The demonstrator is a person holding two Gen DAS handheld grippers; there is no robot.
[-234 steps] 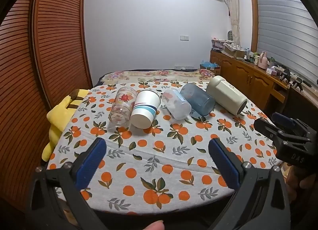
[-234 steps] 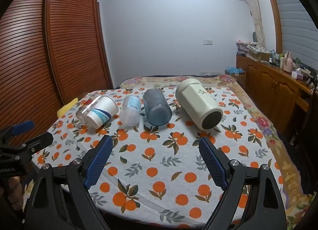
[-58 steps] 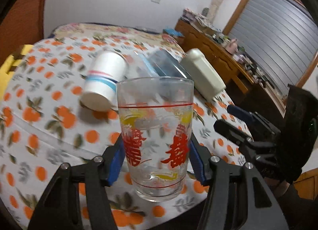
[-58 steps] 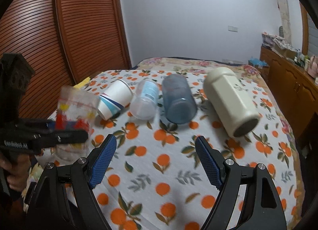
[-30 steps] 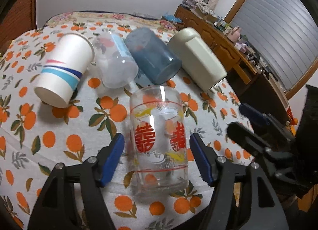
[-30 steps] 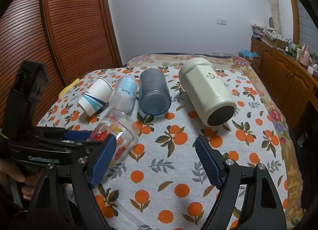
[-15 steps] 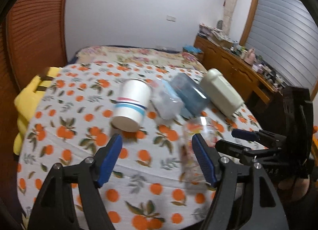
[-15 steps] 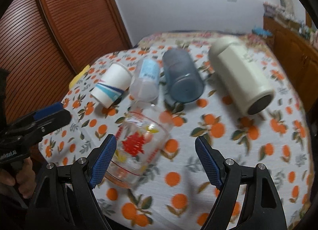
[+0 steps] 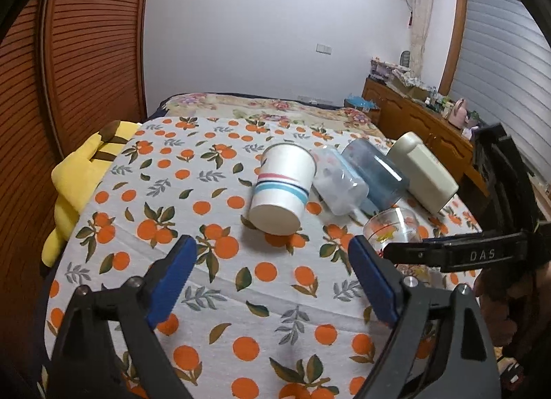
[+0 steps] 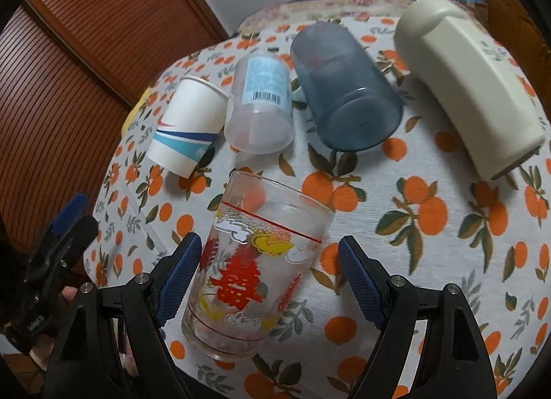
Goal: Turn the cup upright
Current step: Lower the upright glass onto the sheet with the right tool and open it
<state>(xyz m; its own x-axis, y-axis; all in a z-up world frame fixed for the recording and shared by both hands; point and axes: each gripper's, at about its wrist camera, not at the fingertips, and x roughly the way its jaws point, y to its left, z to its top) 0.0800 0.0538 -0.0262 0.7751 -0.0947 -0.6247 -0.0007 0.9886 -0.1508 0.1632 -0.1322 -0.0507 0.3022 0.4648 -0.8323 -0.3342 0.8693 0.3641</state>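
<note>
One glass (image 10: 255, 268) stands upright near the table (image 10: 430, 226) edge, between the gaping jaws of the right gripper (image 10: 268, 278). Left gripper (image 9: 272, 275) hangs empty, jaws apart; next likely the paper cup (image 9: 282, 188), on its side.

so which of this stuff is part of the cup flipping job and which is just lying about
Part of the job: printed glass, upright; paper cup, clear plastic cup, blue tumbler, cream flask, all on their sides.

Lying about: yellow plush, sideboard clutter.
</note>
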